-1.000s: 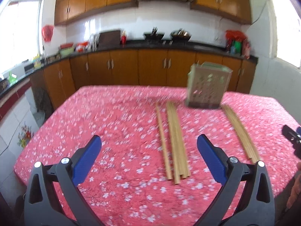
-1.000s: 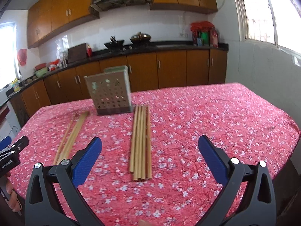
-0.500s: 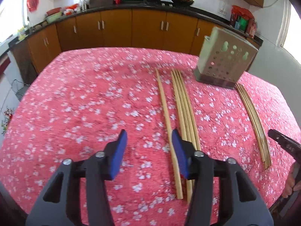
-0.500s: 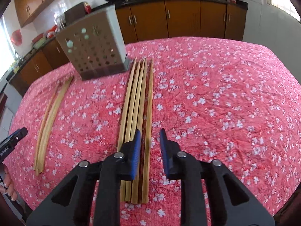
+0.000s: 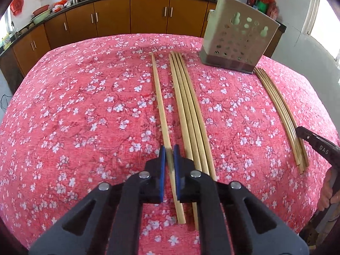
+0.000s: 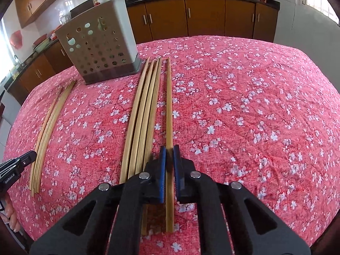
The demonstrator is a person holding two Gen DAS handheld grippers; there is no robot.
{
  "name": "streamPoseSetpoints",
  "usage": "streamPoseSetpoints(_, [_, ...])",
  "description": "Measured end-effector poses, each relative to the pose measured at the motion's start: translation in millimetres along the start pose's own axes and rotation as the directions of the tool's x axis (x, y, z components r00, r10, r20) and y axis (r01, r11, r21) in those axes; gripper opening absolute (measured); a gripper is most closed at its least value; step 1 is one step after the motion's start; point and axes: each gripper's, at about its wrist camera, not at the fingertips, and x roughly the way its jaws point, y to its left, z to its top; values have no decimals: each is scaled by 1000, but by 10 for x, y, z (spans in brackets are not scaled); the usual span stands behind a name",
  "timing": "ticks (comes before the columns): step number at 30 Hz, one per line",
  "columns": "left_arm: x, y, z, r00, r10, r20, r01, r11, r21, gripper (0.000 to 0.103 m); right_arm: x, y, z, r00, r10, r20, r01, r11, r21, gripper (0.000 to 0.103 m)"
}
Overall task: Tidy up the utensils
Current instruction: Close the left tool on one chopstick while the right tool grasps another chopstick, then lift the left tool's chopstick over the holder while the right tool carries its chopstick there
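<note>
Several wooden chopsticks lie lengthwise on a red flowered tablecloth (image 5: 74,106). In the left wrist view my left gripper (image 5: 169,151) has its jaws closing on a lone chopstick (image 5: 158,91), blue pads against its sides near the close end. A bundle of chopsticks (image 5: 187,97) lies just to its right. In the right wrist view my right gripper (image 6: 169,152) is closing the same way on the rightmost chopstick (image 6: 169,97), beside another bundle (image 6: 144,110). A perforated grey utensil holder (image 5: 238,40) (image 6: 99,42) stands upright at the far end, between the two groups.
Brown kitchen cabinets (image 5: 148,17) and a dark counter run behind the table. A hand (image 5: 331,189) holding the other tool shows at the right edge of the left view, and a hand (image 6: 10,216) at the left edge of the right view. The cloth drops away at the rounded table edges.
Both grippers came down toward the near ends of the chopsticks and tilted downward. Both went from wide open to shut, each around a single chopstick.
</note>
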Motion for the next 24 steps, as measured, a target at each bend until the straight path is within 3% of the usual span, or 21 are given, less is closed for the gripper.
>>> streamPoseSetpoints(12, [279, 354, 393, 997, 58, 45, -58, 998, -9, 8, 299, -240, 407, 997, -68, 41, 67, 997, 26, 8])
streamPoseSetpoints(19, [288, 416, 369, 997, 31, 77, -30, 999, -10, 9, 412, -354, 530, 995, -69, 74, 67, 997, 30, 8])
streamPoseSetpoints(24, [246, 382, 312, 995, 60, 74, -60, 998, 9, 10, 367, -377, 460, 996, -60, 71, 59, 998, 17, 8])
